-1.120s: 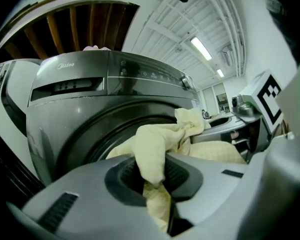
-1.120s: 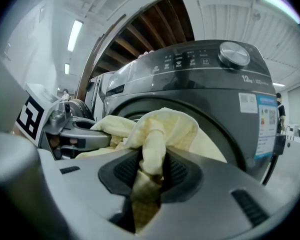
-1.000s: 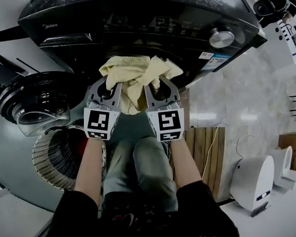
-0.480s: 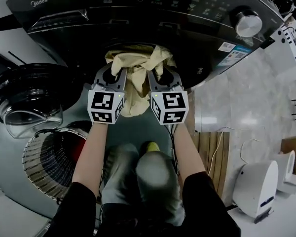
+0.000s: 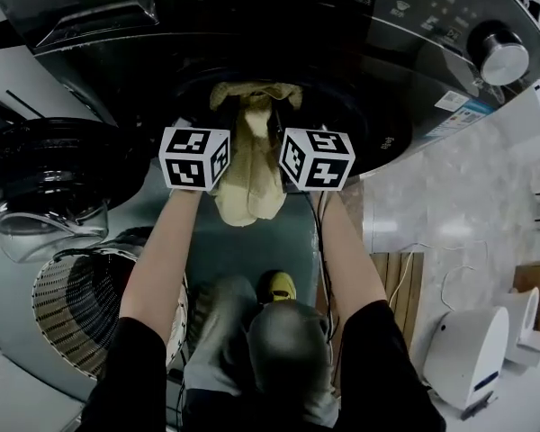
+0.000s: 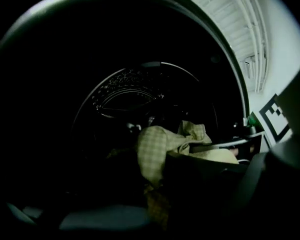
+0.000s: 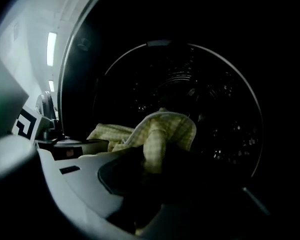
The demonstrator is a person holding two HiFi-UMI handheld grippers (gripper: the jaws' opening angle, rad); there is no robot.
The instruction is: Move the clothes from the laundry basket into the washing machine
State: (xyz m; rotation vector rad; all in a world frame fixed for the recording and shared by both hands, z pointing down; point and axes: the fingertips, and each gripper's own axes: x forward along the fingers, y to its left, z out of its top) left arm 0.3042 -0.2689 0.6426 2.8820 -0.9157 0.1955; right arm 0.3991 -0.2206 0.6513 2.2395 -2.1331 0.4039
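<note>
Clothes are going in one piece at a time, and the yellow checked cloth (image 5: 250,165) is the piece in hand. My left claw (image 5: 196,157) and my right claw (image 5: 316,158) are both gripping it, each one closed on a fold. Its top is lying inside the mouth of the washing machine (image 5: 414,25), before the dark drum (image 6: 130,94), while its lower end is hanging outside between my claws. I judge that I am doing the loading step. Next, I think, the cloth needs to go deeper, so the hanging end clears the rim, before both claws are opening. The laundry basket (image 5: 81,304) is waiting at my left.
</note>
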